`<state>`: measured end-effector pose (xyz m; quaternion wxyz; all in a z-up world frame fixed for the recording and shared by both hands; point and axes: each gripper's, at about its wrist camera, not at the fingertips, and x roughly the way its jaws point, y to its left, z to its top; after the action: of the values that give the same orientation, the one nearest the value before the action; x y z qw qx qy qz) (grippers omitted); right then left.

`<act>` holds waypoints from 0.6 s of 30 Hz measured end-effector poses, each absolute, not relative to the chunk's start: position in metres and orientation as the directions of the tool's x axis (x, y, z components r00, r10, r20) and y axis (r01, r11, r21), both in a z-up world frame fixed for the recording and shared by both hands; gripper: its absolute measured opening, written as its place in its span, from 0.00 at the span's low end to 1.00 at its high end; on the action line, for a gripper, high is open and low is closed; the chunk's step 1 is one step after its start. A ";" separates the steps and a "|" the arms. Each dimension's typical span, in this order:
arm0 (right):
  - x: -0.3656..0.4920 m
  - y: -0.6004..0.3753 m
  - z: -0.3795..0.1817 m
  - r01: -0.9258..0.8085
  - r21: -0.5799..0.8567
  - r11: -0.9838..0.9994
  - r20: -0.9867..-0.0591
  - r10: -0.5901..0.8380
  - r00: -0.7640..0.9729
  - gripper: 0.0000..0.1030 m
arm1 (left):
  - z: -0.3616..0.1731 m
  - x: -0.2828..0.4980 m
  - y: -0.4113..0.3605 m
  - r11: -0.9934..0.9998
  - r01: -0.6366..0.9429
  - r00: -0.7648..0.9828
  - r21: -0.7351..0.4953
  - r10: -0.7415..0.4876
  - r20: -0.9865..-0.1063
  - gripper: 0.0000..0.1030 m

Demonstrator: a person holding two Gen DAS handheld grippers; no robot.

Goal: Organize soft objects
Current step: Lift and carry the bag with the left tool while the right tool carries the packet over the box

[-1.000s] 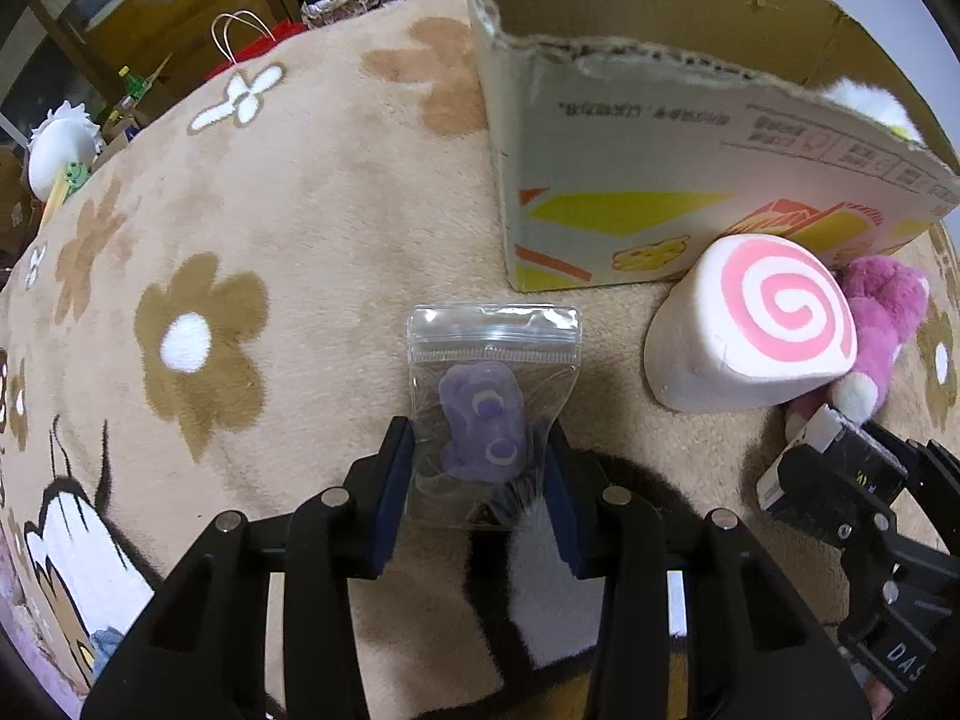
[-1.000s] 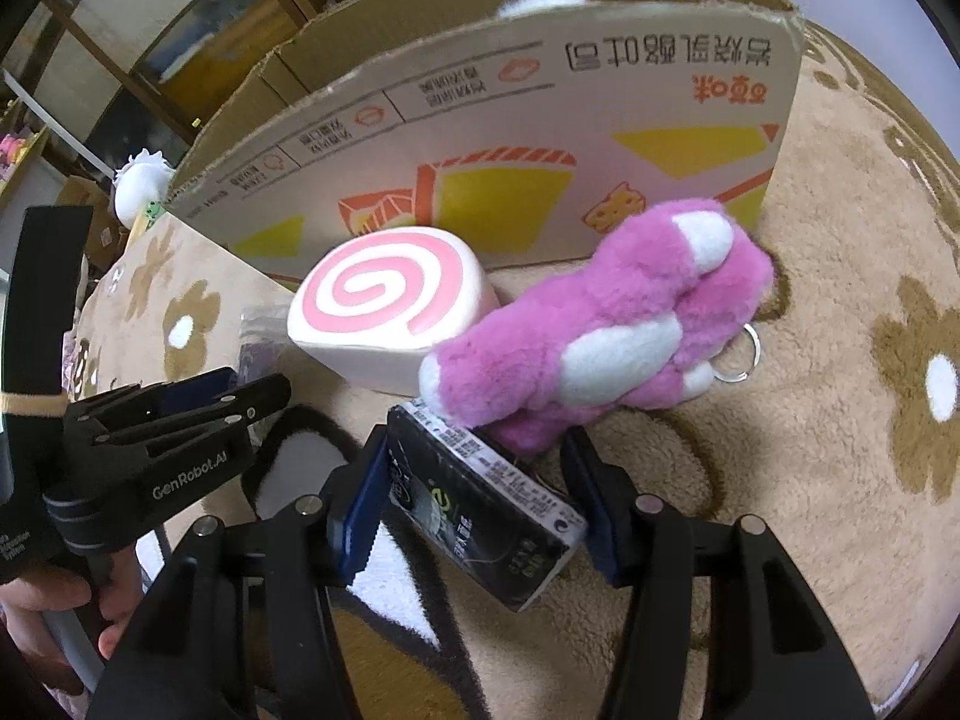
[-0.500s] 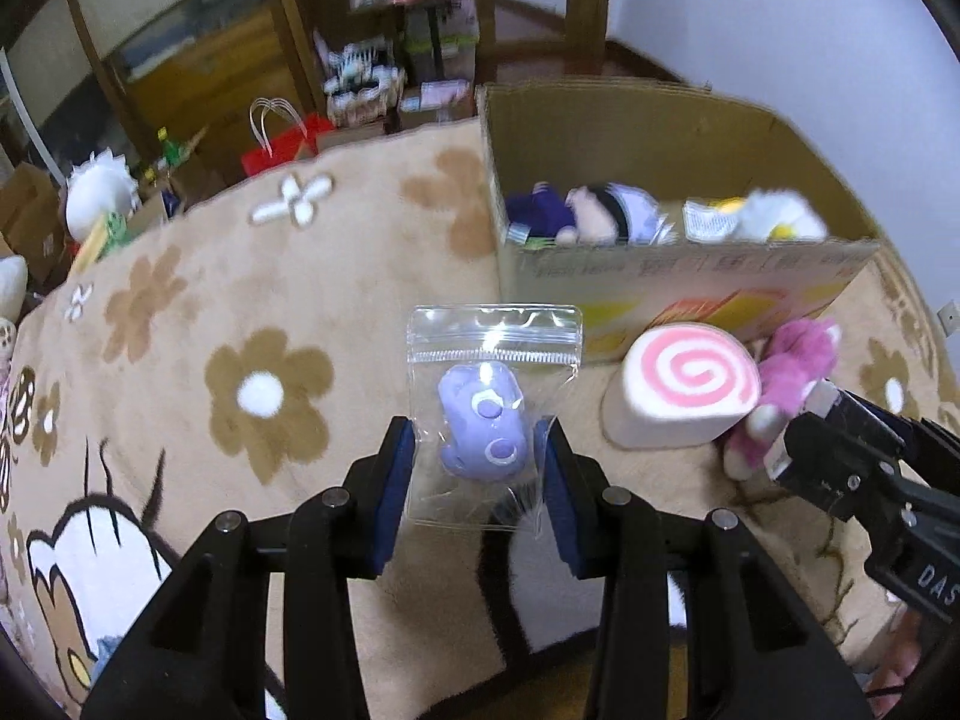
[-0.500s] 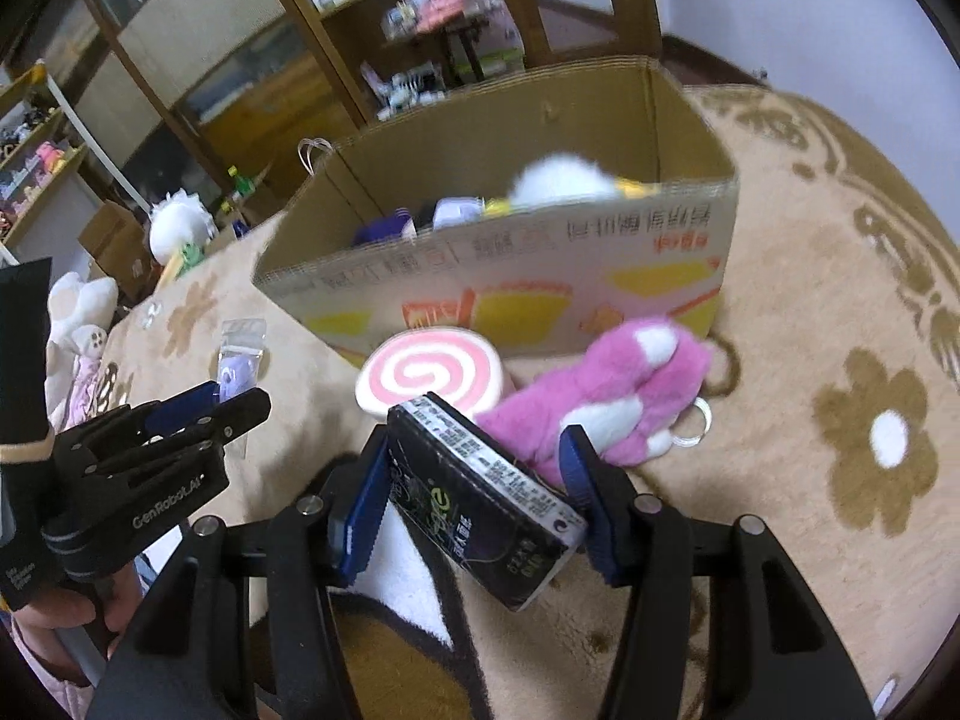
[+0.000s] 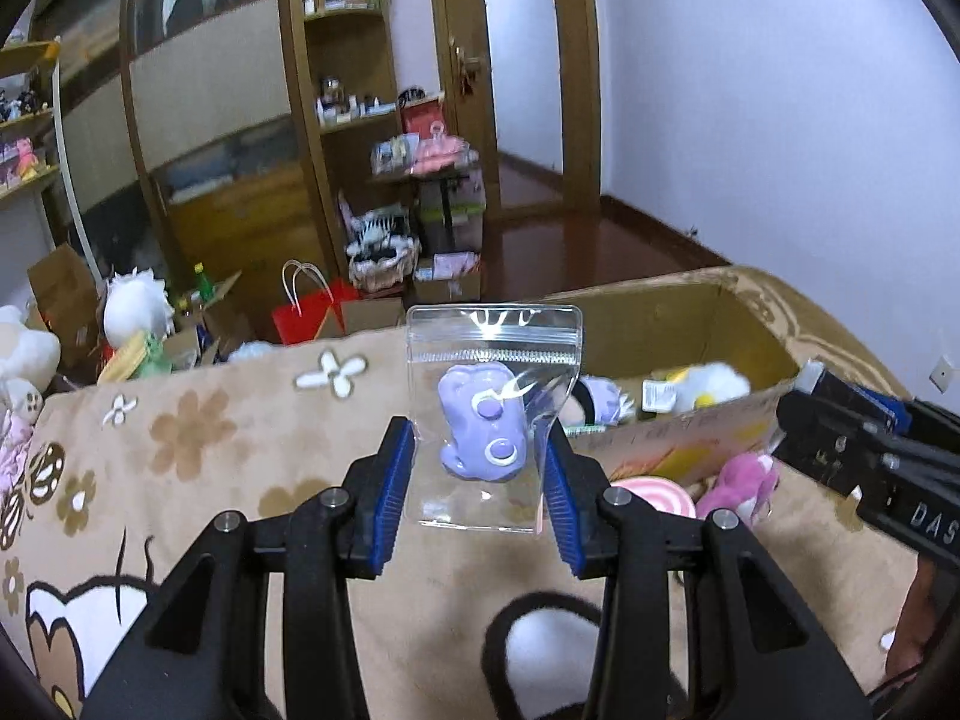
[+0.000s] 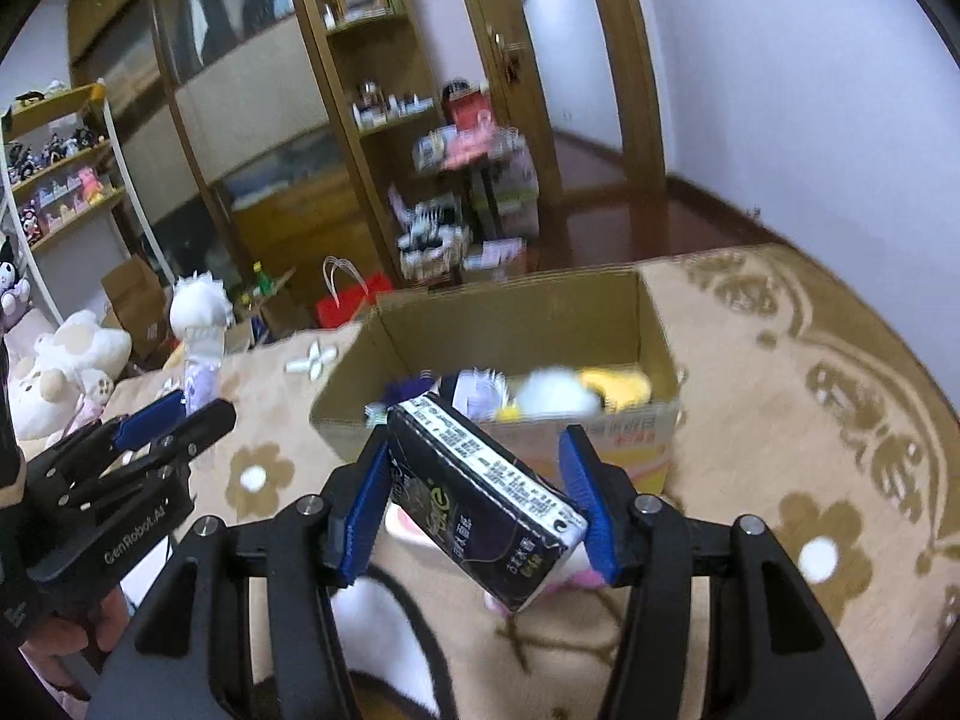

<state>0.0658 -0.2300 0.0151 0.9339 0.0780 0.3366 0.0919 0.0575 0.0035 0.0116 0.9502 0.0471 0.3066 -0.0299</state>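
My left gripper (image 5: 480, 483) is shut on a clear zip bag (image 5: 493, 354) with a purple soft toy (image 5: 483, 432) inside, held up in the air left of the cardboard box (image 5: 678, 318). My right gripper (image 6: 477, 504) is shut on a black tissue pack (image 6: 480, 495), held tilted in front of the same box (image 6: 522, 324). The box holds several soft toys, white, yellow and purple. A pink swirl cushion (image 5: 651, 492) and a pink plush (image 5: 741, 477) lie on the carpet before the box.
A beige flower-pattern carpet (image 5: 210, 438) covers the floor. Wooden shelves (image 5: 336, 120), a red bag (image 5: 306, 315), cartons and plush toys (image 6: 66, 354) stand at the back left. A door (image 5: 522, 78) and white wall are at the back right.
Both grippers have risen well above the carpet with their loads. The views now look over the box's top into the room; the box looks smaller and lower.
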 end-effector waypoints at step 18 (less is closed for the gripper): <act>0.081 -0.237 0.052 -0.108 0.147 0.983 -0.500 0.168 0.850 0.57 | 0.057 0.079 -0.009 0.990 0.119 0.903 0.074 -0.077 -0.422 0.39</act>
<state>0.0808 -0.2366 0.0517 0.9600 0.0566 0.2645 0.0720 0.0788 -0.0094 0.0570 0.9743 0.0489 0.2140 -0.0501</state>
